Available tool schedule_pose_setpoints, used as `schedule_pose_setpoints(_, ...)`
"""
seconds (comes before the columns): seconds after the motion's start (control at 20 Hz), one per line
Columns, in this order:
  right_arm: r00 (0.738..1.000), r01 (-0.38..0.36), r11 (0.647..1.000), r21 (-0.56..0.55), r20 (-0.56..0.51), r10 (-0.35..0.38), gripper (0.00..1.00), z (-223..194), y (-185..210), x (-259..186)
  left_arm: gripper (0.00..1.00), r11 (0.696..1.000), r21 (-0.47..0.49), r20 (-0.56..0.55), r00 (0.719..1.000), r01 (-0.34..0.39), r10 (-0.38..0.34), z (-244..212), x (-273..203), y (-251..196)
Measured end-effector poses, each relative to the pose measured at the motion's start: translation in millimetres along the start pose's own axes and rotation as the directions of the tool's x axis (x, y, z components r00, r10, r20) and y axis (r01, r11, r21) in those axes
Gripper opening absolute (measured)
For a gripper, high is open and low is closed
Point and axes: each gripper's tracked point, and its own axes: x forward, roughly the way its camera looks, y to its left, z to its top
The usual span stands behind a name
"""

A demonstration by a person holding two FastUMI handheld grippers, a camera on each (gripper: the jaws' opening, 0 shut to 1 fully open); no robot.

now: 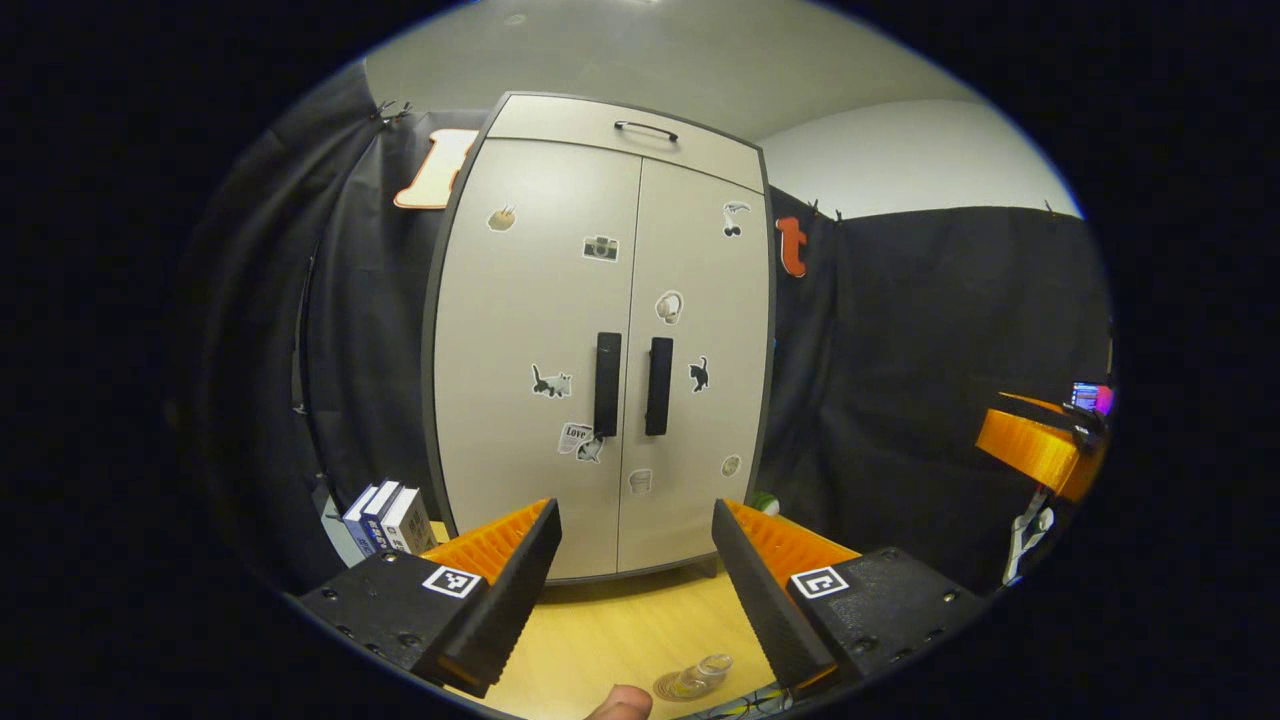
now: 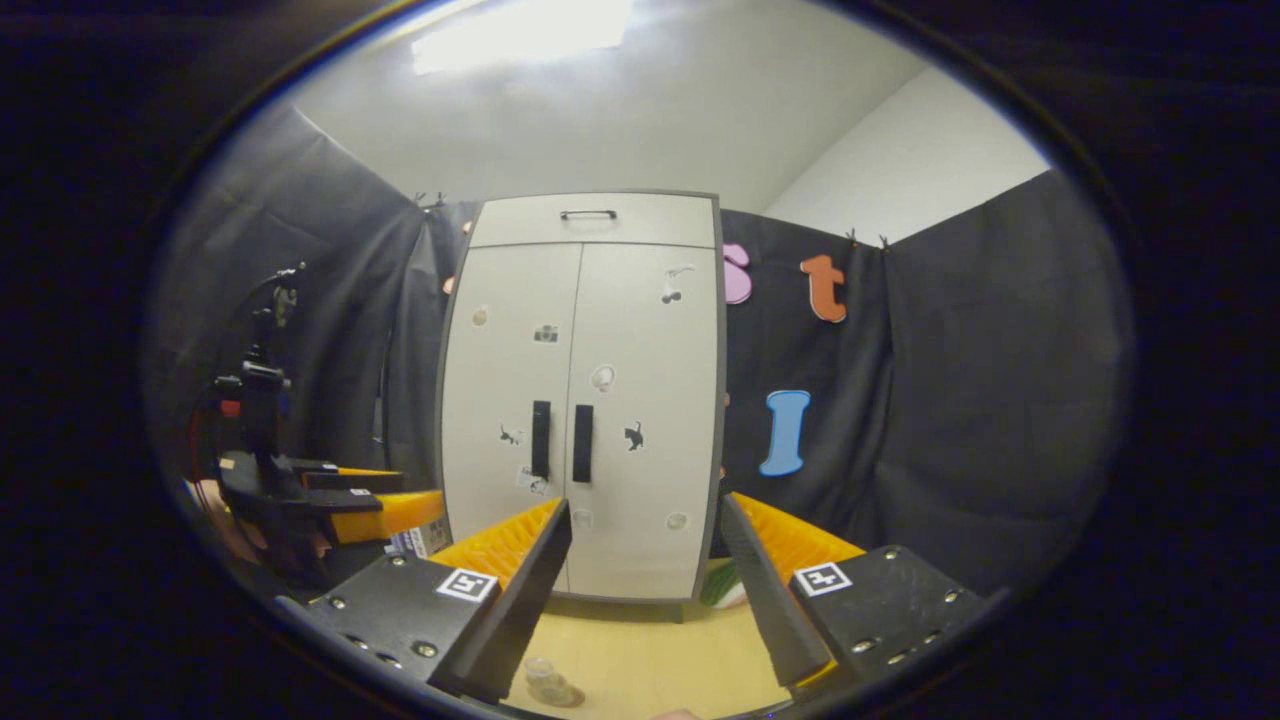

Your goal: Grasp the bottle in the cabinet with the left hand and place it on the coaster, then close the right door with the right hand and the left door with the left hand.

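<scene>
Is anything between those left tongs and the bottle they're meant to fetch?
Yes. Both cabinet doors are shut, so the bottle stays hidden behind them. The left tongs hang open in front, above the table, touching nothing.

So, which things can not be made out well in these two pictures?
- Inside of the tall grey two-door cabinet: hidden by its closed doors in both views, so no bottle can be confirmed.
- Small clear glass object on a round coaster: low on the wooden table, too small to identify.
- Green object beside the cabinet: partly hidden behind a right gripper finger.
- Door stickers: too small.
</scene>
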Motion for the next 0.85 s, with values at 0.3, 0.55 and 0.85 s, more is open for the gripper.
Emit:
schedule_pose_setpoints(0.3,1.000,-0.006,1.000,0.009,-0.013,0.006,0.92,3,0,17,0.96,1.000,0.021,0.042,0.999,0.002,-0.003,13,8,7)
schedule_pose_setpoints(0.55,1.000,-0.014,1.000,0.023,-0.006,0.014,0.89,8,-12,34,0.96,1.000,0.001,0.025,1.000,-0.012,0.012,18,15,10)
schedule_pose_setpoints(0.85,0.999,-0.037,0.999,-0.006,-0.003,0.037,0.89,8,-42,51,0.97,0.994,0.037,0.080,0.992,-0.100,0.097,33,28,-1)
